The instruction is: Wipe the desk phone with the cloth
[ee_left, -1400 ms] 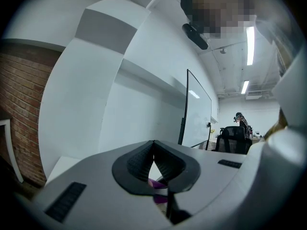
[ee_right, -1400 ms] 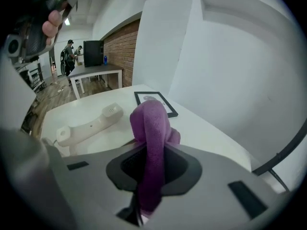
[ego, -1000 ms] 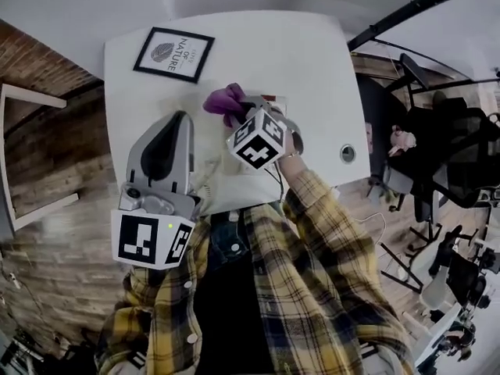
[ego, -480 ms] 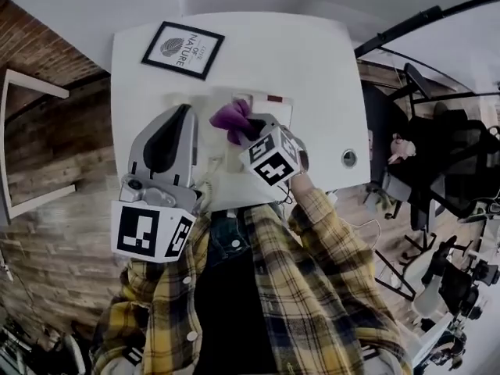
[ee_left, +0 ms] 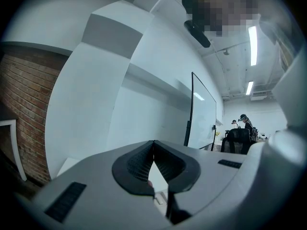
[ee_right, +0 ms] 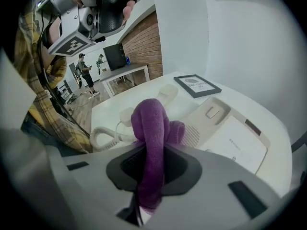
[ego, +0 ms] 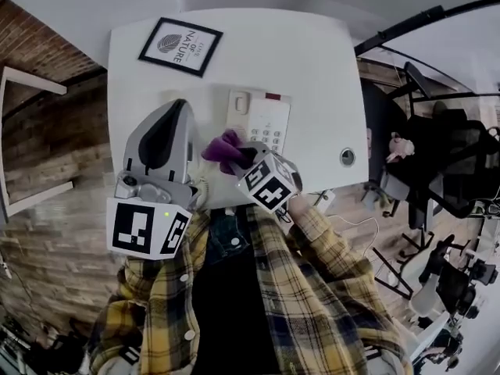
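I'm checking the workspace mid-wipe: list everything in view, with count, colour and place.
table: one, white, under everything
desk phone: one, white, table centre
coiled cord: one, white, on the table beside the desk phone
framed picture: one, black frame, far left corner of the table
round cap: one, grey, set in the table near its right edge
office chairs: at least two, black, on the floor right of the table
cloth: one, purple, bunched at the desk phone's near left corner
left gripper: grey, fingers together, empty, raised
right gripper: grey, fingers closed on the cloth
shirt: yellow plaid, the person's
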`<action>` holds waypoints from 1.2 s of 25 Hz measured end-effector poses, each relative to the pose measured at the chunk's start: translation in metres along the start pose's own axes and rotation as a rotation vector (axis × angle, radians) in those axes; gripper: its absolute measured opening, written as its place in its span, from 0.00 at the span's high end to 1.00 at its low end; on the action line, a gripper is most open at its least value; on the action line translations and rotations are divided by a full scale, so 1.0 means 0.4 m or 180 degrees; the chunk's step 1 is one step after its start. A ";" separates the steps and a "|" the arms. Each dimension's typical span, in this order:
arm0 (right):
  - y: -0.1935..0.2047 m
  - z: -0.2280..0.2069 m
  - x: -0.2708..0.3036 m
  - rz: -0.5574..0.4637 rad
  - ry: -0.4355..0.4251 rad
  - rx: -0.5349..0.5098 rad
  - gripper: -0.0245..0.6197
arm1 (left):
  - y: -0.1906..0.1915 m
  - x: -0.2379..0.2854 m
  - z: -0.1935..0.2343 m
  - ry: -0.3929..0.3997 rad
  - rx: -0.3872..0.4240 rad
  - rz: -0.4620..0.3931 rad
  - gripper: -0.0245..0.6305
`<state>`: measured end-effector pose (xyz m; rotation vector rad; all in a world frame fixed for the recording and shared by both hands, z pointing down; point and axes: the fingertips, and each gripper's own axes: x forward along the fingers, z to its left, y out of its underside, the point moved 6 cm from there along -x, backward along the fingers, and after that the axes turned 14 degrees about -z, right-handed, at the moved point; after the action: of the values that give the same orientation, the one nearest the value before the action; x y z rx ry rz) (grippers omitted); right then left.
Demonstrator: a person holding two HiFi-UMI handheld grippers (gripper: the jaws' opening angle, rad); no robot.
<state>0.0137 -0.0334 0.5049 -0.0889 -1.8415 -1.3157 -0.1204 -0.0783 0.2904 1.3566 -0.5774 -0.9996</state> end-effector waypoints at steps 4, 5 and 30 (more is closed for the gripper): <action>0.034 0.033 0.004 0.0115 -0.0216 0.0147 0.86 | 0.001 0.005 -0.004 0.0006 0.0005 -0.0001 0.94; 0.043 0.040 0.005 0.0138 -0.0269 0.0207 0.86 | 0.002 0.006 -0.004 0.0008 0.0005 -0.0004 0.94; -0.162 -0.267 -0.125 -0.0583 0.0849 0.0024 0.86 | 0.000 -0.005 0.003 0.0048 -0.0019 -0.0011 0.94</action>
<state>0.0759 -0.1283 0.4329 0.2538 -1.6562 -1.3726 -0.1223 -0.0772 0.2911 1.3594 -0.5605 -0.9923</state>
